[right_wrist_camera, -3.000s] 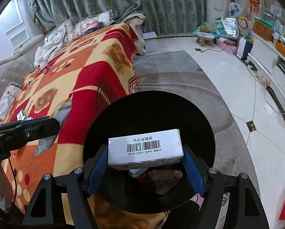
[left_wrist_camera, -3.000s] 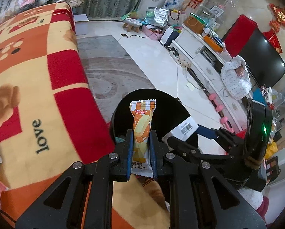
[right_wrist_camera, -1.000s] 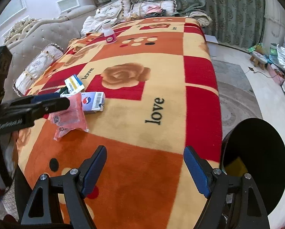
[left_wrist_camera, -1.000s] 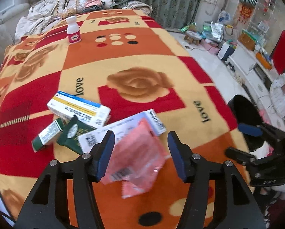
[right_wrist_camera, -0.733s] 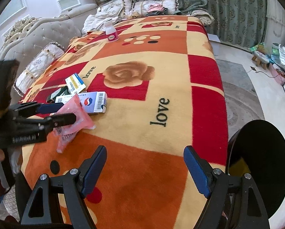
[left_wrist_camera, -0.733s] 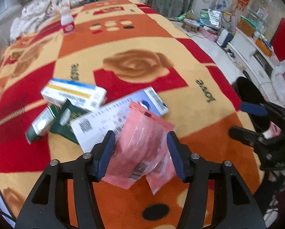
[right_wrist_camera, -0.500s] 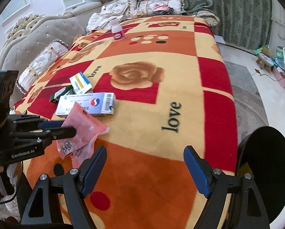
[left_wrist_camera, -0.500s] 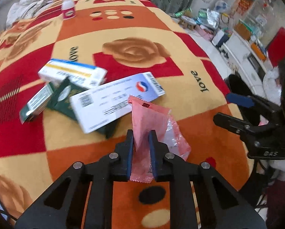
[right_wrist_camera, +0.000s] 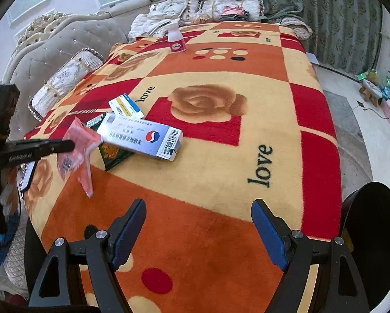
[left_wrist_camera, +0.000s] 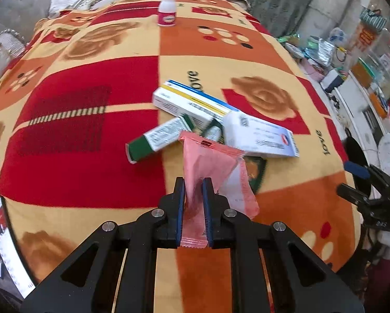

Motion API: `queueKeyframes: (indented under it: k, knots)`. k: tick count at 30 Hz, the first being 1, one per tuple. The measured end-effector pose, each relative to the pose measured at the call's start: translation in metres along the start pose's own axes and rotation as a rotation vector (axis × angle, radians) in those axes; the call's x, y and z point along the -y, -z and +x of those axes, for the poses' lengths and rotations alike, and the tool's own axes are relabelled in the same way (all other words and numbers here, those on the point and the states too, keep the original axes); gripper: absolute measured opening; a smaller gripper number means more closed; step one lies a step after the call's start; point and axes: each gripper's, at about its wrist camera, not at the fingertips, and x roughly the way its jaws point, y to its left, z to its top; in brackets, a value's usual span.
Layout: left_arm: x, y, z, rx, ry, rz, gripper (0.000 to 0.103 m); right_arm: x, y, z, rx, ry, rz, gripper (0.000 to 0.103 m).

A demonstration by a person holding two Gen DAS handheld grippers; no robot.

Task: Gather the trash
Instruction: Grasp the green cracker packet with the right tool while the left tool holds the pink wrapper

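Observation:
My left gripper (left_wrist_camera: 193, 185) is shut on a pink plastic wrapper (left_wrist_camera: 210, 161) and holds it just above the blanket; it also shows in the right wrist view (right_wrist_camera: 77, 143), at the left. Behind the wrapper lie a white and blue box (left_wrist_camera: 260, 135), a white box with yellow and blue stripes (left_wrist_camera: 192, 104), a green and white box (left_wrist_camera: 156, 138) and a dark green packet (right_wrist_camera: 114, 156). My right gripper (right_wrist_camera: 199, 224) is open and empty above the near orange part of the blanket. The black bin (right_wrist_camera: 375, 245) stands at the right edge of the bed.
A red, orange and yellow blanket (right_wrist_camera: 221, 78) covers the bed. A white bottle with a pink label (left_wrist_camera: 167, 11) stands at its far end. A phone (left_wrist_camera: 2, 237) lies at the near left edge. Pillows (right_wrist_camera: 64, 78) and a grey headboard are at the left.
My left gripper has closed on the pink wrapper and lifted it off the boxes, swinging left. My right gripper has stayed open and moved a little nearer the boxes.

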Motion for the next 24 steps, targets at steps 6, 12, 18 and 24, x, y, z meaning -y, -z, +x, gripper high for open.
queueKeyframes:
  k: [6,12,18,24]
  knots:
    - [0.01,-0.004,0.01,-0.013,0.006,0.011,0.011,0.006,-0.001,-0.001,0.0,0.001,0.022,0.08]
    - [0.041,-0.016,0.024,-0.011,0.061,0.012,0.011,0.0,-0.005,0.006,-0.012,-0.006,0.012,0.08]
    - [0.074,-0.036,0.036,-0.003,0.107,0.03,0.011,-0.003,-0.006,0.011,-0.026,-0.006,0.007,0.081]
    - [0.052,-0.01,0.021,-0.016,0.089,0.039,0.011,-0.011,-0.014,0.014,-0.018,-0.027,-0.022,0.081]
